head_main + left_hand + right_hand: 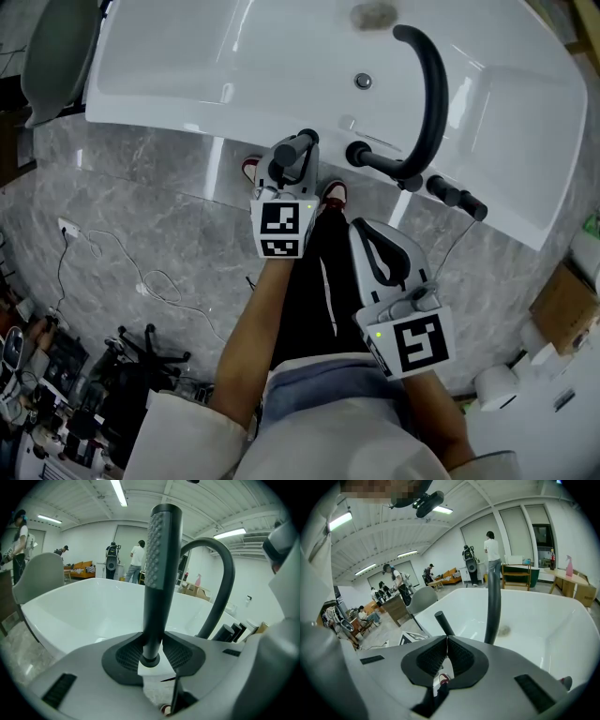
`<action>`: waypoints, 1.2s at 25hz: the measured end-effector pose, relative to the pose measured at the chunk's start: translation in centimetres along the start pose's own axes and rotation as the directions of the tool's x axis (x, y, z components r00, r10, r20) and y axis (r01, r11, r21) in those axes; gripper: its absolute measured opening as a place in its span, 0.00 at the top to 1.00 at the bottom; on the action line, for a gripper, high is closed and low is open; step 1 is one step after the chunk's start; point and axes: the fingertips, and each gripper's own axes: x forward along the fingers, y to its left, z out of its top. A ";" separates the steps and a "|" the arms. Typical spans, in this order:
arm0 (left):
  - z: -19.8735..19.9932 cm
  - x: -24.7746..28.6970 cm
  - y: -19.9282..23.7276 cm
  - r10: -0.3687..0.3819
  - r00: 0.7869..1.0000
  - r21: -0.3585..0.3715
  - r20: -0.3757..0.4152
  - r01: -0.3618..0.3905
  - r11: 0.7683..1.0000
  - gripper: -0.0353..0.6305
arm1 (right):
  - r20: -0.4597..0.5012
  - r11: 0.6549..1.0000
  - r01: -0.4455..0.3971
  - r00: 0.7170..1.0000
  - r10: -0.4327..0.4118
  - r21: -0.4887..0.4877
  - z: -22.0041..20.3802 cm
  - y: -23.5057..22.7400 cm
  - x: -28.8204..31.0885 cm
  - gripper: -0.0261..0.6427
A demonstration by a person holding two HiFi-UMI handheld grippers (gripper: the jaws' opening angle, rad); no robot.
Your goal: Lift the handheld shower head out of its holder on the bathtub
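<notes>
The handheld shower head (161, 573), a dark grey stick with a dimpled face, stands nearly upright between the pads of my left gripper (151, 656), which is shut on its lower end. In the head view the shower head (298, 150) rises from my left gripper (292, 169) at the near rim of the white bathtub (234, 56). Its holder is hidden under the gripper. My right gripper (367, 227) hangs just outside the rim, shut, pads together on nothing (446, 641). From that gripper's view the shower head (443, 622) shows ahead to the left.
A black arched spout (433, 94) and black tap knobs (459, 200) stand on the rim right of the shower head. A grey chair (56, 47) is at far left, cables (141, 277) lie on the marble floor, a cardboard box (565, 302) at right.
</notes>
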 end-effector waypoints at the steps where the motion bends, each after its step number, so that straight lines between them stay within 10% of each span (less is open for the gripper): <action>1: 0.3 -0.3 0.0 0.001 1.000 -0.001 0.004 -0.001 1.000 0.74 | 0.004 1.000 0.000 1.000 0.000 -0.001 0.2 0.1 -0.2 0.93; 30: 12.0 -13.2 -5.8 -0.019 0.993 0.030 0.119 0.016 0.999 0.74 | 0.218 0.999 -0.009 0.976 0.019 -0.047 9.7 0.8 -11.4 0.93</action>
